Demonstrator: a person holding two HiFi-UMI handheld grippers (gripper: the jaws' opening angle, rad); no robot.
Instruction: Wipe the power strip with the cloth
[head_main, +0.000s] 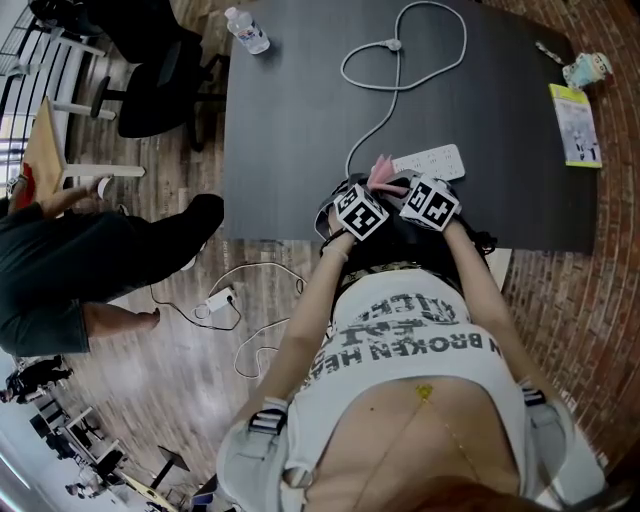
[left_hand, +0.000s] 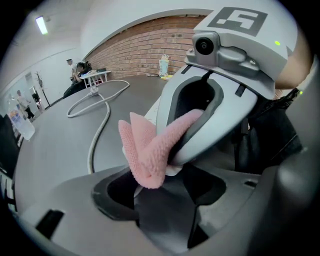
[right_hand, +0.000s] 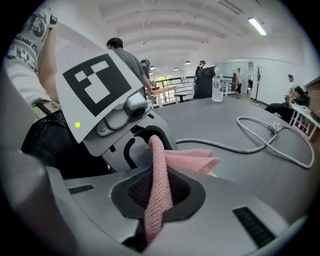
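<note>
At the dark table's (head_main: 300, 120) near edge, the left gripper's (left_hand: 162, 210) jaws sit closed, the pink knitted cloth's (left_hand: 150, 150) fold touching their tips. The right gripper (right_hand: 147, 235) clamps its other end. The white power strip (head_main: 432, 162) lies just beyond.

At frame centre a pink cloth (left_hand: 147, 150) sticks out of the right gripper (left_hand: 187, 142) at upper right. Its folded end hangs over the left gripper (left_hand: 162, 200) at the bottom; whether that one nips it is unclear. A white cable (left_hand: 97, 125) loops across the dark table (left_hand: 55, 145) at left.
</note>
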